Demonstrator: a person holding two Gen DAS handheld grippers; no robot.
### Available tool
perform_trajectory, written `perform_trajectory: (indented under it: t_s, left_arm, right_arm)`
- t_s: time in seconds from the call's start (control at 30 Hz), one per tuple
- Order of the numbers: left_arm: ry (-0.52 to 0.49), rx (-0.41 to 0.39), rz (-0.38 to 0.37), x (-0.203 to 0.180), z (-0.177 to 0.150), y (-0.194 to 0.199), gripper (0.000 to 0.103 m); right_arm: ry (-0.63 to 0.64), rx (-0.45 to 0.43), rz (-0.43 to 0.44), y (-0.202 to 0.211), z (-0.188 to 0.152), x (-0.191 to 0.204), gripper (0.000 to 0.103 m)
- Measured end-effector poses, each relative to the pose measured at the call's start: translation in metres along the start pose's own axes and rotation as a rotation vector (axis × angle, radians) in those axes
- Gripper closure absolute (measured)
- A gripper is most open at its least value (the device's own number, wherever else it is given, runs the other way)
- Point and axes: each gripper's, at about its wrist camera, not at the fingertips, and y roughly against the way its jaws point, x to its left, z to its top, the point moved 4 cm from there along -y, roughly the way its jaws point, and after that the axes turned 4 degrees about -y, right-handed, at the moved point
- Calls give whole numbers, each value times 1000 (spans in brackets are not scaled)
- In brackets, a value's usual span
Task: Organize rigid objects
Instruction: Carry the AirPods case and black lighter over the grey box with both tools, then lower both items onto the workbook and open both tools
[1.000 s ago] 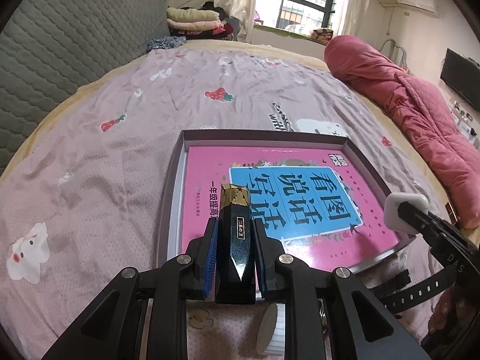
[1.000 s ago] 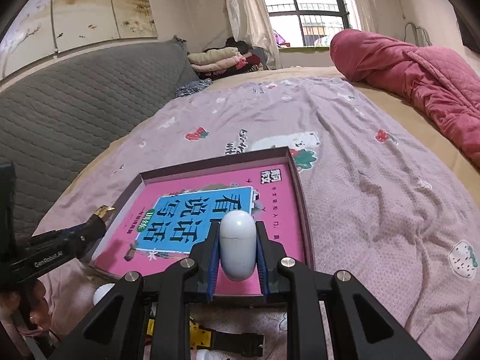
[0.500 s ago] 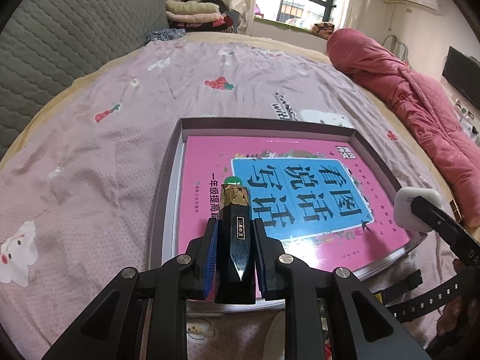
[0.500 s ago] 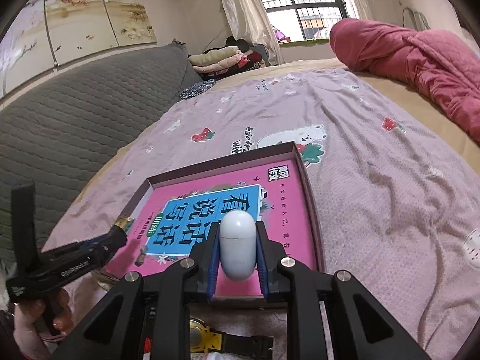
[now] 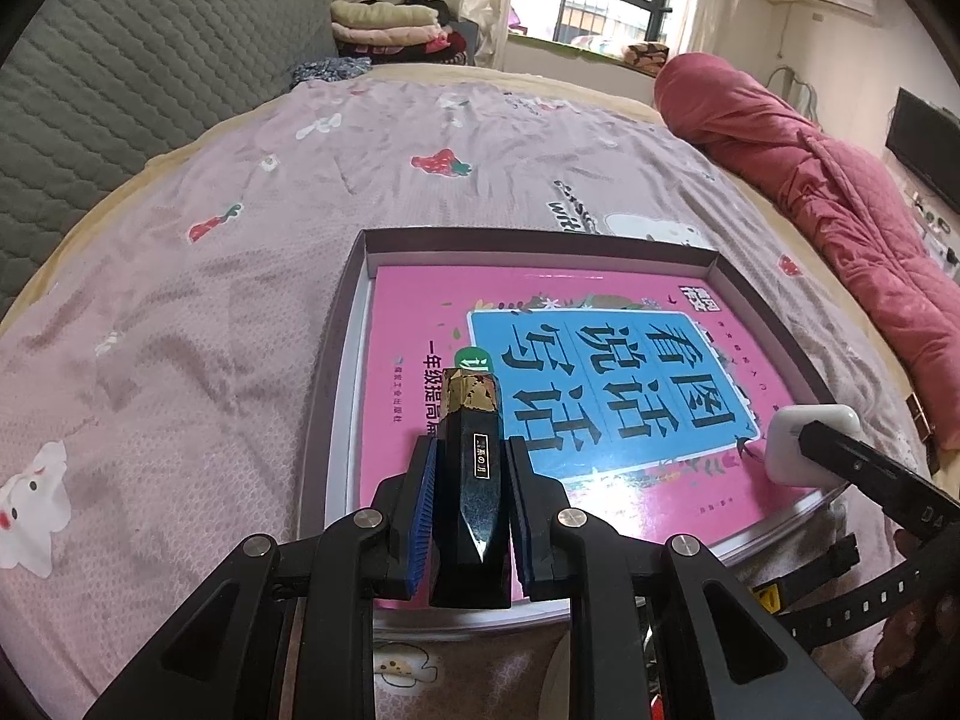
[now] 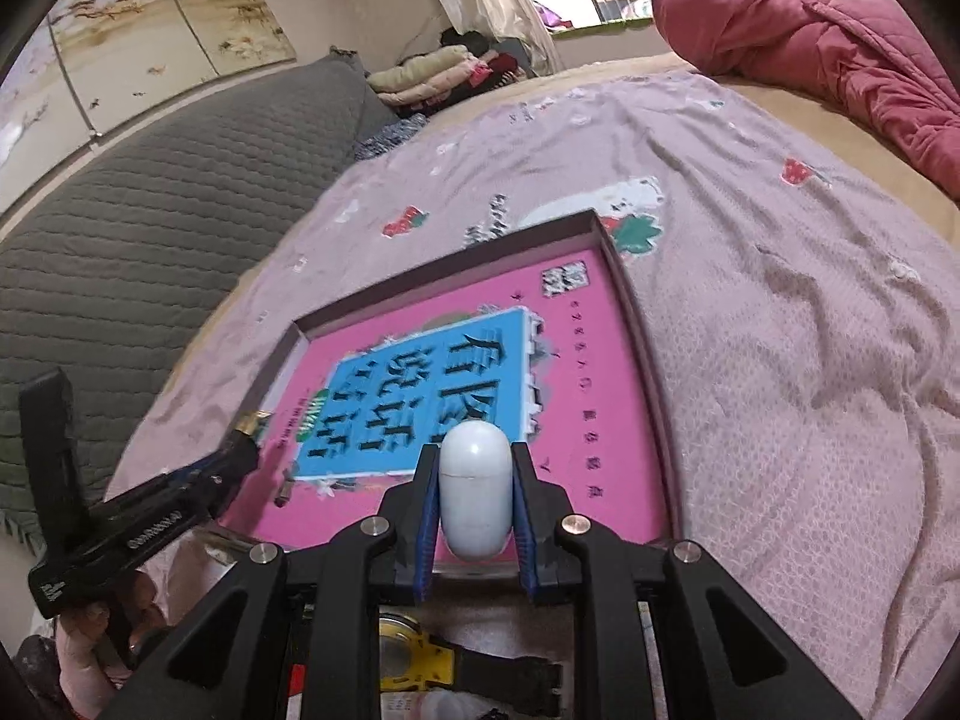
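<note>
Bed: pink patterned bedsheet (image 5: 180, 312) underlies all items.
Tray: shallow dark-rimmed rectangular box (image 5: 342, 336) on the sheet, containing a pink book with blue title panel (image 5: 540, 360).
Left gripper (image 5: 471, 480): blue pads pressed on a black faceted bar with gold-foil tip (image 5: 471, 468), held over the book's 7 o'clock corner.
Right gripper (image 6: 475, 486): pinching a white oval plastic case (image 6: 475, 486) over the tray's 5 o'clock edge.
Watch: yellow-and-black wristwatch (image 6: 432, 669) lies on the sheet at 6 o'clock.

Both hand-held grippers (image 5: 471, 516) (image 6: 474, 501) clamped, level
</note>
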Motion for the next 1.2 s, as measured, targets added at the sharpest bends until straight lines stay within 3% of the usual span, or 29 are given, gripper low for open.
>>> perform_trajectory:
  t_s: [0.3,0.83,1.2]
  left_arm:
    - [3,11,0,0,-3,-2,81]
    - [12,51,14,5,-8,-13,81]
    - [25,77,23,10,-10,-16,80]
  right_arm:
    - [29,-21,-74,4,1,-6,81]
    - [-78,-38,-88,10,7,-29,80]
    - [-3,-46,-135,13,6,-21,77]
